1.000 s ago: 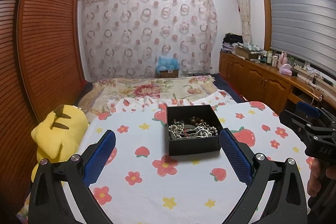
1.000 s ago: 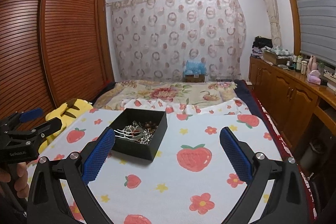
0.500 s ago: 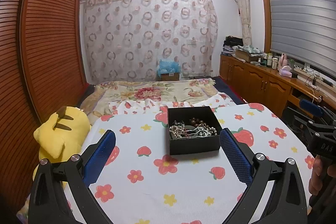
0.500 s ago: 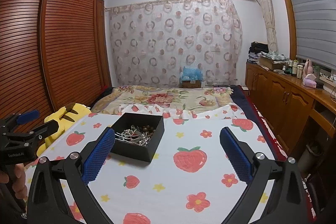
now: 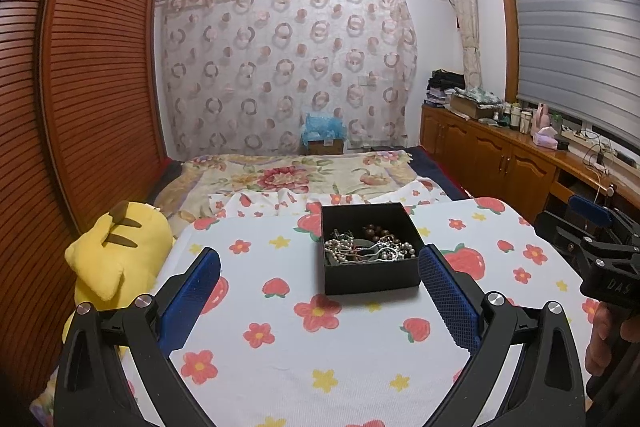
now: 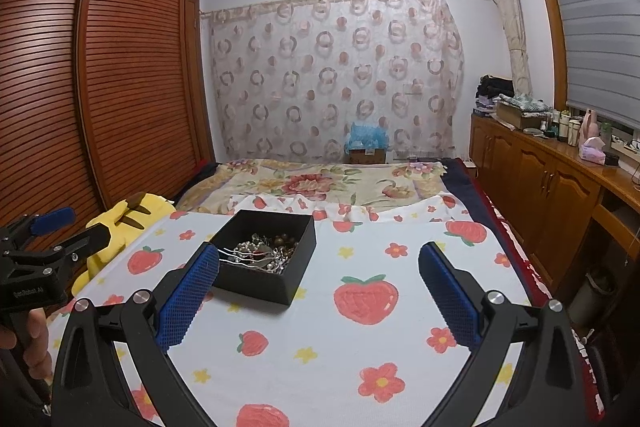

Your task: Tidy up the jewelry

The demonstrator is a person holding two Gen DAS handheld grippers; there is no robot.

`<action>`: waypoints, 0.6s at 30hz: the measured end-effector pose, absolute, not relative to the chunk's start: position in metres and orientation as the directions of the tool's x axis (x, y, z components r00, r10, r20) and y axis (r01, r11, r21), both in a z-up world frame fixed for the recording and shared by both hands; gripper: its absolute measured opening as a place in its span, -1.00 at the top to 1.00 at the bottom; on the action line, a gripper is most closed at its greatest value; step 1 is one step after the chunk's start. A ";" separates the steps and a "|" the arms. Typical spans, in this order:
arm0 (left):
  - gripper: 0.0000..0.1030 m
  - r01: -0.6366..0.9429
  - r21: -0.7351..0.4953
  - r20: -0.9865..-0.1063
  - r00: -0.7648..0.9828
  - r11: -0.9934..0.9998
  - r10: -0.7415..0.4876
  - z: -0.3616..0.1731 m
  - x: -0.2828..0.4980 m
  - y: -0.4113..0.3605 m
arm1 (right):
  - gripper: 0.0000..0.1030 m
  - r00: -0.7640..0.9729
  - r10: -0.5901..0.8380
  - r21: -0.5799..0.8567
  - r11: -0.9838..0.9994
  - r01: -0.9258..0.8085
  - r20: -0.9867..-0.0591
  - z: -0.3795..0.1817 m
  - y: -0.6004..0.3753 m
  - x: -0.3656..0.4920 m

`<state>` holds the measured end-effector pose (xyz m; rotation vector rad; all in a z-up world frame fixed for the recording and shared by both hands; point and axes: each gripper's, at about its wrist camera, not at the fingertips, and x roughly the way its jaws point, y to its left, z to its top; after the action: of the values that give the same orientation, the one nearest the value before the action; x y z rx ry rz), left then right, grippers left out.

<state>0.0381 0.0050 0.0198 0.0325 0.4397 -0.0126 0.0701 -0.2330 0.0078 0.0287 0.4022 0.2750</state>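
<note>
We find the black box [image 5: 370, 251] standing open on the strawberry-print cloth [image 5: 304, 347] that covers the counter, with the jewelry [image 5: 370, 247] heaped inside it: pearl strands, silver chains and dark wooden beads, all intertwined. A yellow plush toy [image 5: 116, 247] lies beside the counter's left edge.

The left hand-held gripper [image 5: 318, 293] hovers short of the box, jaws spread wide and empty. The right hand-held gripper [image 6: 318, 293] is likewise spread wide and empty, the box sitting ahead and to its left.

We judge the pieces light, limp and slippery; chains will sag and snag on neighbours, and thin links could kink under a hard pinch. We would take hold of a single strand where it arches clear of the heap and lift slowly. The box looks light, so it may shift when a tangled strand is pulled.
</note>
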 end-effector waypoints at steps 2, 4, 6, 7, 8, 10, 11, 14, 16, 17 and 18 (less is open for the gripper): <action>-0.86 0.020 0.028 -0.426 0.905 0.999 -0.006 0.020 0.038 0.005 | -0.95 0.884 0.270 0.082 0.963 -0.258 -0.382 0.008 -0.233 0.070; -0.86 0.020 0.026 -0.427 0.904 0.999 -0.007 0.020 0.038 0.005 | -0.95 0.884 0.269 0.083 0.963 -0.257 -0.381 0.008 -0.233 0.070; -0.86 0.019 0.028 -0.426 0.904 0.999 -0.006 0.020 0.038 0.005 | -0.95 0.883 0.271 0.084 0.962 -0.259 -0.383 0.008 -0.233 0.070; -0.86 0.020 0.028 -0.427 0.904 0.999 -0.006 0.020 0.038 0.005 | -0.95 0.882 0.272 0.085 0.962 -0.259 -0.384 0.007 -0.232 0.071; -0.86 0.019 0.029 -0.426 0.905 0.999 -0.005 0.020 0.039 0.005 | -0.95 0.882 0.272 0.085 0.962 -0.260 -0.384 0.007 -0.232 0.071; -0.86 0.019 0.030 -0.426 0.905 0.999 -0.004 0.020 0.038 0.005 | -0.95 0.881 0.274 0.087 0.961 -0.261 -0.385 0.007 -0.232 0.070; -0.86 0.019 0.029 -0.426 0.905 0.999 -0.005 0.020 0.039 0.005 | -0.95 0.882 0.274 0.087 0.961 -0.261 -0.384 0.006 -0.231 0.070; -0.86 0.018 0.029 -0.425 0.905 0.999 -0.004 0.020 0.038 0.005 | -0.95 0.881 0.276 0.089 0.961 -0.262 -0.384 0.007 -0.231 0.070; -0.86 0.019 0.025 -0.424 0.905 1.000 -0.007 0.020 0.038 0.005 | -0.95 0.883 0.273 0.087 0.962 -0.259 -0.382 0.007 -0.232 0.071; -0.86 0.018 0.024 -0.422 0.907 1.000 -0.006 0.020 0.037 0.005 | -0.95 0.885 0.270 0.087 0.963 -0.257 -0.378 0.007 -0.232 0.070; -0.86 0.016 0.024 -0.419 0.908 1.000 -0.005 0.020 0.036 0.005 | -0.95 0.885 0.271 0.088 0.962 -0.257 -0.378 0.008 -0.233 0.069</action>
<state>0.0361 0.0049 0.0198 0.0271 0.4325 -0.0106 0.0694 -0.2326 0.0081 0.0357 0.3984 0.2750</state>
